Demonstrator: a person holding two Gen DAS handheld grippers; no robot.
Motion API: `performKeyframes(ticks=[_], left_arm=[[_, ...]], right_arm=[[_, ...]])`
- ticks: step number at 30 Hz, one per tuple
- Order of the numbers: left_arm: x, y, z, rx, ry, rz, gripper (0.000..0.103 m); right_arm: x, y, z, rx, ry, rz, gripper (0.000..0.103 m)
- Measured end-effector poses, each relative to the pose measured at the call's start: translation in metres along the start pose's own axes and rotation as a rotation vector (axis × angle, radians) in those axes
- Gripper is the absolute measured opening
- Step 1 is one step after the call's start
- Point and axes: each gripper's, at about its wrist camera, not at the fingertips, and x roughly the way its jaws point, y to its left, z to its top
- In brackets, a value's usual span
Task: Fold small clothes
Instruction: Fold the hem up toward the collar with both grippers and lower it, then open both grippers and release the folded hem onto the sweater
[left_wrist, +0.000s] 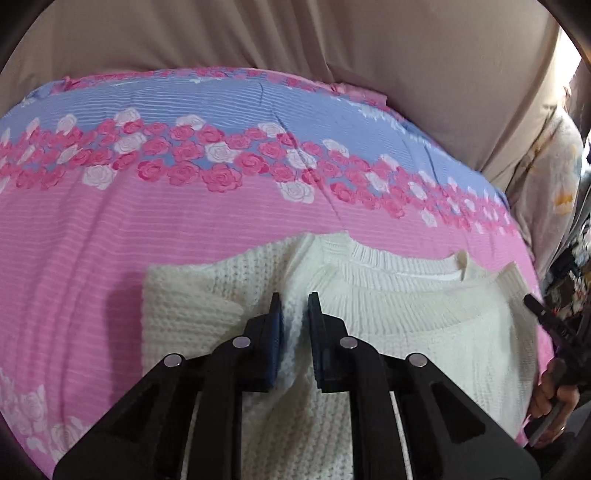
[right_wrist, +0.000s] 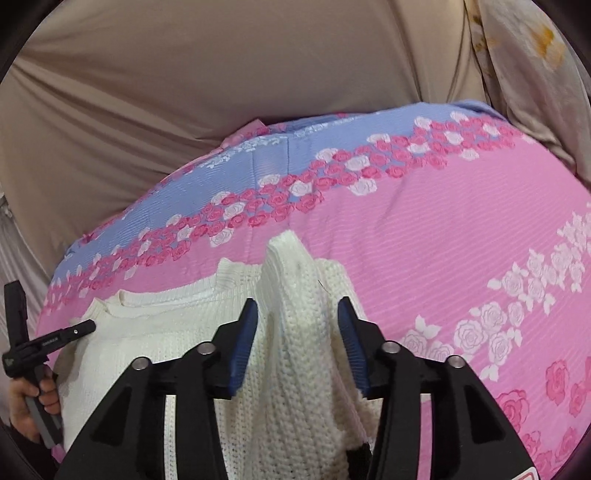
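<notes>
A cream knitted sweater (left_wrist: 388, 317) lies on a pink-and-blue rose-print bedcover (left_wrist: 110, 229), its ribbed neckline (left_wrist: 399, 264) turned away from both grippers. Directly ahead of the left gripper (left_wrist: 295, 325), one sleeve (left_wrist: 192, 295) is folded across the body of the garment. The left gripper's blue-padded jaws stand nearly together with a narrow ridge of knit running between them; whether they actually pinch the fabric cannot be told from this view.

From the right wrist camera, the right gripper (right_wrist: 297, 332) has its jaws spread apart on either side of a raised fold of the knit (right_wrist: 295, 295), which peaks just beyond the pads; the fabric rises between them without clearly touching either pad. To the left of that gripper the sweater's body spreads flat toward the neckline.

At the far left of the right wrist view, a person's hand (right_wrist: 26, 406) grips the handle of the other tool; at the far right of the left wrist view, another hand (left_wrist: 554, 398) does the same.

Beyond the bedcover, past both grippers, hangs a beige cloth (right_wrist: 184, 92) in loose folds, with a pale flower-print fabric (left_wrist: 557, 184) beside it.
</notes>
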Motion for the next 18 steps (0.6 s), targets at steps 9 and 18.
performKeyframes(ticks=[9, 18], left_arm=[[-0.14, -0.023, 0.001, 0.009, -0.304, -0.068, 0.01], [-0.027, 0.024, -0.012, -0.078, -0.072, 0.136, 0.004]], right_arm=[[-0.086, 0.027, 0.017, -0.015, -0.211, 0.202, 0.012], [0.01, 0.001, 0.011, 0.084, 0.049, 0.034, 0.012]])
